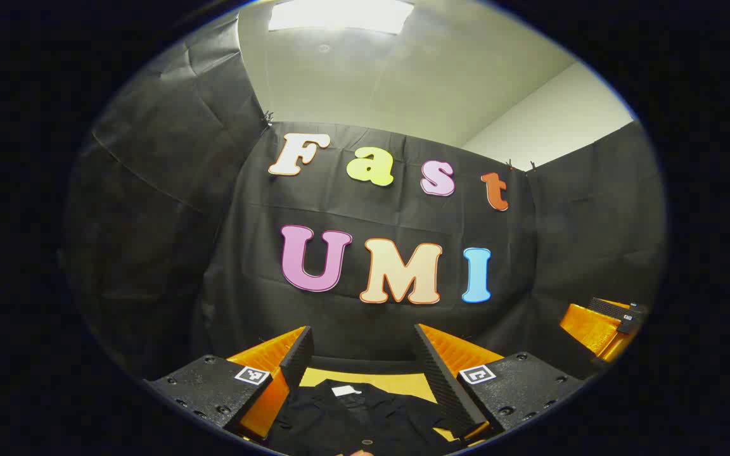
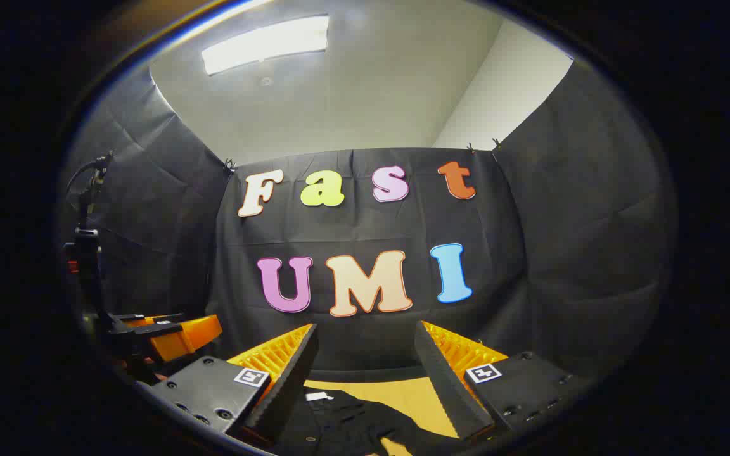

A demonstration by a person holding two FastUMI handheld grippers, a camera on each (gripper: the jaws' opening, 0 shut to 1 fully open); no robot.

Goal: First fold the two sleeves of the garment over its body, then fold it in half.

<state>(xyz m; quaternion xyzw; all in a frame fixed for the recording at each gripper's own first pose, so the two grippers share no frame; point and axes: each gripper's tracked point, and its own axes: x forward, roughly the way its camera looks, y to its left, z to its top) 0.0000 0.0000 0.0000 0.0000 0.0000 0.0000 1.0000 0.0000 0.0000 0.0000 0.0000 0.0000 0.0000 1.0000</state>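
Observation:
A black garment (image 1: 365, 415) with a white neck label lies flat on the yellow table (image 1: 403, 383), low in the left gripper view. My left gripper (image 1: 362, 348) hangs above it, open, with nothing between its fingers. In the right gripper view the same black garment (image 2: 346, 421) lies on the table (image 2: 416, 396), its collar to the left and a sleeve trailing to the right. My right gripper (image 2: 365, 348) is held above it, open and empty. The right gripper (image 1: 606, 323) also shows at the far right of the left gripper view, and the left gripper (image 2: 168, 335) at the left of the right gripper view.
Black cloth walls close the booth on three sides behind the table. A black stand with a cable (image 2: 89, 253) rises at the left of the right gripper view. A ceiling light (image 1: 339, 14) glows overhead.

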